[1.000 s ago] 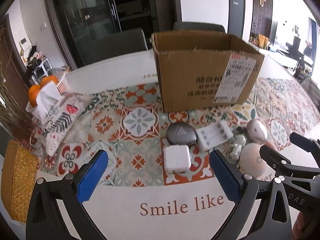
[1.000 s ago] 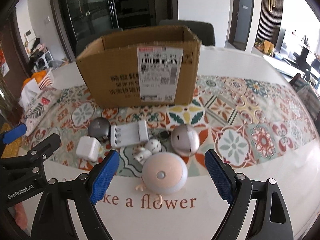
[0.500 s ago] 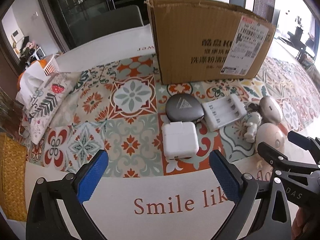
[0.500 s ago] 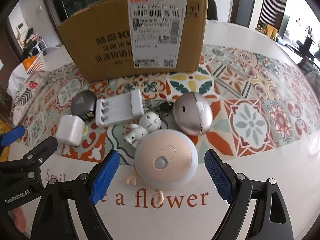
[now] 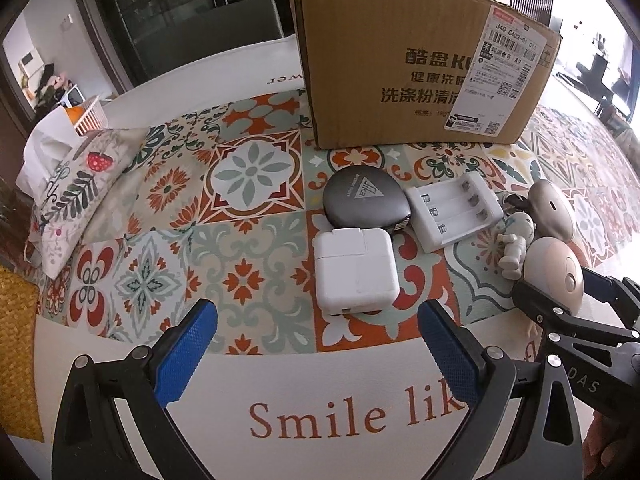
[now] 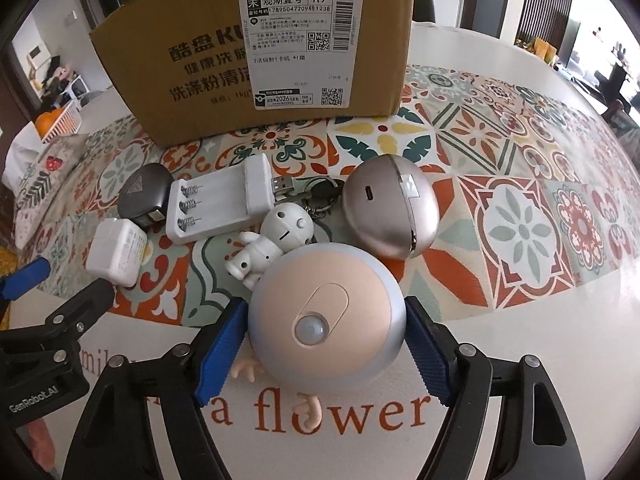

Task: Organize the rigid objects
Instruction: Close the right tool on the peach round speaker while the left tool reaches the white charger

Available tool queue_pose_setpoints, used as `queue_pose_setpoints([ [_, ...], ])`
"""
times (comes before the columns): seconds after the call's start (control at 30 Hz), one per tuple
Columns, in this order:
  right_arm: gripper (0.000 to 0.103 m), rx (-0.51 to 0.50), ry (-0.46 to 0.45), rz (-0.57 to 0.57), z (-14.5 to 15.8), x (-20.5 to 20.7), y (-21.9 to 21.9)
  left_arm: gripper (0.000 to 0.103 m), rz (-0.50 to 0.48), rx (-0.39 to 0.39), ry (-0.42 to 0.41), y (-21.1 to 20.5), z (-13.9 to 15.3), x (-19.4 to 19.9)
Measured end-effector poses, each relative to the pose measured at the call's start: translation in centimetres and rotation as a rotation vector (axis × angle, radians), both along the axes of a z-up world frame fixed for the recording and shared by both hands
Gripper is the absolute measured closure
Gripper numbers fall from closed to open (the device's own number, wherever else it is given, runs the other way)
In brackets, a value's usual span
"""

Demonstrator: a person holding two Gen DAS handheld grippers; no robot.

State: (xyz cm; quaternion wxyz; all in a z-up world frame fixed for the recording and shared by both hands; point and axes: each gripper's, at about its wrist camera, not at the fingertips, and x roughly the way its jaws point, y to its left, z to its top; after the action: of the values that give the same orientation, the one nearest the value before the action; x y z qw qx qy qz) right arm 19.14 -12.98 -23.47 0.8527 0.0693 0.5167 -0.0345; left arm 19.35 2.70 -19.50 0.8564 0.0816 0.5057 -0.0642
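Note:
Small items lie on the patterned cloth before a cardboard box (image 5: 420, 60) (image 6: 260, 52). A white charger cube (image 5: 355, 271) (image 6: 116, 251) lies just ahead of my open, empty left gripper (image 5: 318, 344). Beyond it are a dark grey round case (image 5: 366, 199) (image 6: 142, 194), a white battery charger (image 5: 454, 210) (image 6: 220, 208), a white robot figurine (image 5: 516, 246) (image 6: 272, 240) and a silver dome (image 5: 554, 210) (image 6: 390, 210). My right gripper (image 6: 326, 348) is open, its blue pads flanking a pink round night light (image 6: 326, 314) (image 5: 554, 274), close to its sides.
A floral tissue pouch (image 5: 68, 196) and a white basket with oranges (image 5: 86, 120) sit at the left. A woven yellow mat (image 5: 18, 340) lies at the left edge. Keys and a USB plug (image 6: 316, 192) lie between the battery charger and the dome.
Both grippers moved forward and lower toward the items. The right gripper's pads now sit on either side of the pink night light. The left gripper has neared the white charger cube.

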Motion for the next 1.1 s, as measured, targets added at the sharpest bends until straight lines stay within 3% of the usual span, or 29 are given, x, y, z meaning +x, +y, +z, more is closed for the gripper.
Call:
queue_pose_setpoints([
  [0.37, 0.028, 0.041, -0.026, -0.02, 0.5, -1.0, -0.6, 0.007, -0.024, -0.01, -0.036, -0.6, 0.2, -0.3],
  [0.63, 0.028, -0.004, -0.109, -0.039, 3.4, -2.2, -0.6, 0.008, -0.017, -0.02, -0.138, -1.0, 1.0, -0.8],
  [1.1, 0.028, -0.072, -0.146, -0.023, 3.2, -2.1, 0.1, 0.039, -0.027, -0.032, -0.158, -1.6, -1.7, 0.3],
])
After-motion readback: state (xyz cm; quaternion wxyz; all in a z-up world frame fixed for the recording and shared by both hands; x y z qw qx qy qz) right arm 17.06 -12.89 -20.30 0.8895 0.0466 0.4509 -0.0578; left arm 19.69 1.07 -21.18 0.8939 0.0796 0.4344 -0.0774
